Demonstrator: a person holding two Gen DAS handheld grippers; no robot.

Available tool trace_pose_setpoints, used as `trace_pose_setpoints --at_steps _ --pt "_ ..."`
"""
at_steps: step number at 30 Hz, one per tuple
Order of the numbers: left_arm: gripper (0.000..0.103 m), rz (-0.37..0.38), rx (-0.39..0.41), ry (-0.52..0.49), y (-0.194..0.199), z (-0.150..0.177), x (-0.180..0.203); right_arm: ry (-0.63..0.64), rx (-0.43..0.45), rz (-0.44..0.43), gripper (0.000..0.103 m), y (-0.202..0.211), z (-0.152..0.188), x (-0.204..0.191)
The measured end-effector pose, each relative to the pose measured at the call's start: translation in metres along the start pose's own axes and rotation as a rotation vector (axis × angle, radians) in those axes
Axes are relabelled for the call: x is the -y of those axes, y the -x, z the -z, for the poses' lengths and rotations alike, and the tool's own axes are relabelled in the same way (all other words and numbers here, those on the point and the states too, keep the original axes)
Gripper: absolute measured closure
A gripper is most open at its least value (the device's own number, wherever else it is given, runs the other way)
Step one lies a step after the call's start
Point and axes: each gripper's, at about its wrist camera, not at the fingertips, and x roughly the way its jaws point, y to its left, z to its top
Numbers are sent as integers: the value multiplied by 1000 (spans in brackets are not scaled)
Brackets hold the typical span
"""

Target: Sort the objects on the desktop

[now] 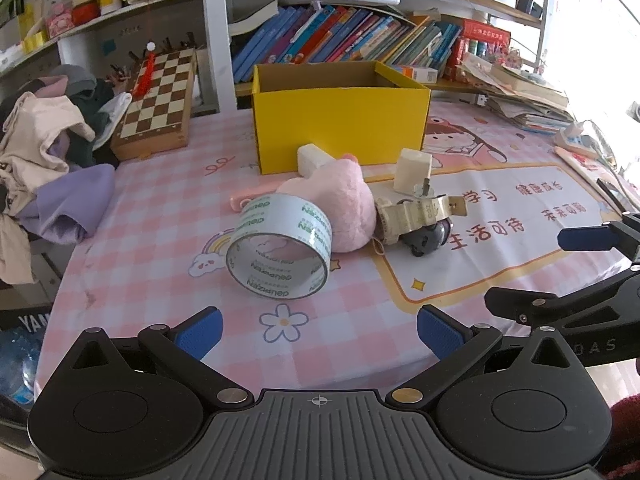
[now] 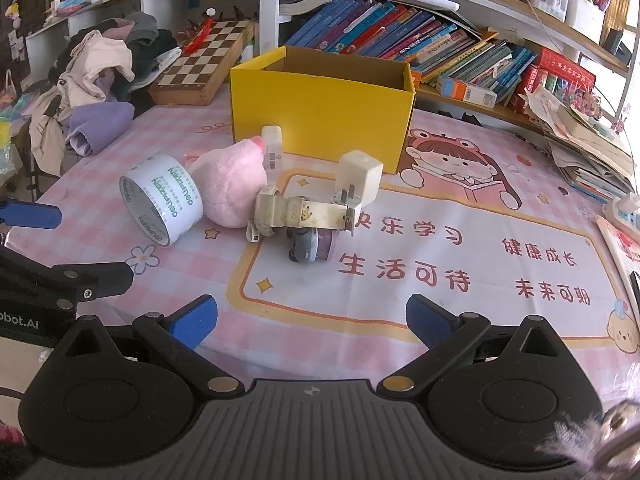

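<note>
A yellow open box [image 1: 340, 124] [image 2: 322, 120] stands at the back of the pink checked desk mat. In front of it lie a roll of clear tape [image 1: 280, 246] [image 2: 162, 196], a pink plush toy [image 1: 340, 204] [image 2: 232, 184], a white charger plug [image 1: 412, 170] [image 2: 358, 178], a small white block [image 1: 312, 158] [image 2: 273, 142], a beige masking-tape roll with a loose strip [image 1: 416, 212] [image 2: 296, 212] and a grey-purple toy [image 1: 430, 236] [image 2: 312, 246]. My left gripper [image 1: 320, 334] is open and empty just short of the tape roll. My right gripper [image 2: 312, 320] is open and empty, short of the toy.
A folded chessboard [image 1: 160, 100] [image 2: 204, 62] and a heap of clothes [image 1: 48, 148] [image 2: 100, 80] lie at the left. Bookshelves stand behind the box. Stacked papers [image 2: 588, 148] and a power strip [image 1: 576, 140] are at the right.
</note>
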Motion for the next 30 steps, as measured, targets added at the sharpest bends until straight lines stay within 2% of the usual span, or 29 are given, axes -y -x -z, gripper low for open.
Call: trace_pose_setpoints --at_steps 30 --pt "0 -9 -16 50 -18 -14 1 9 -35 -25 2 -20 -15 18"
